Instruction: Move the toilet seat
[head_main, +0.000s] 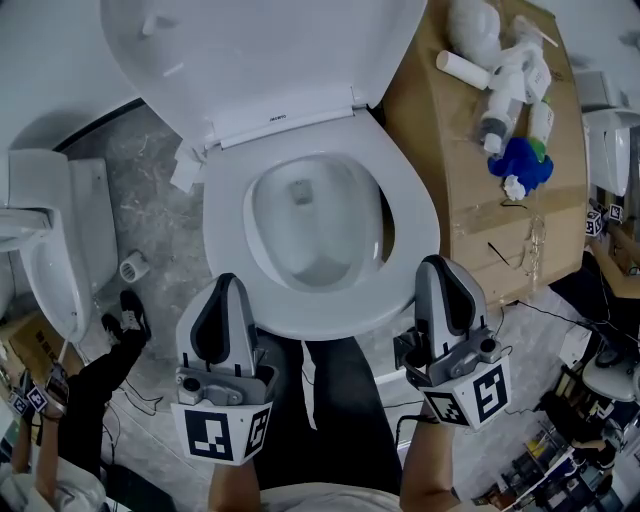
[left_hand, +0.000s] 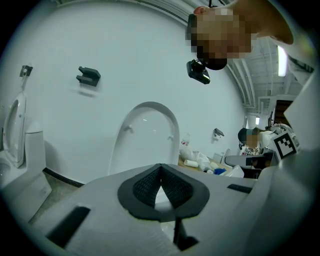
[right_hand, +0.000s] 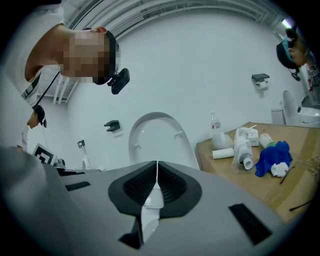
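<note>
Your 2 claws are clenched: left gripper (head_main: 226, 282) and right gripper (head_main: 436, 264) sit at the front edge of the lowered toilet seat (head_main: 412, 200); lid (head_main: 260, 50) raised.

Bottles (head_main: 503, 92), blue cloth (head_main: 521, 164) on cardboard (head_main: 468, 205)

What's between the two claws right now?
Between the left claw and right claw, the head view shows the front rim of the toilet seat; the person's dark trousers show beneath.

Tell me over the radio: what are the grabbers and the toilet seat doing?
Left gripper shut, right gripper shut, both empty by the front rim. Toilet seat down, lid up. Nothing in the way.
</note>
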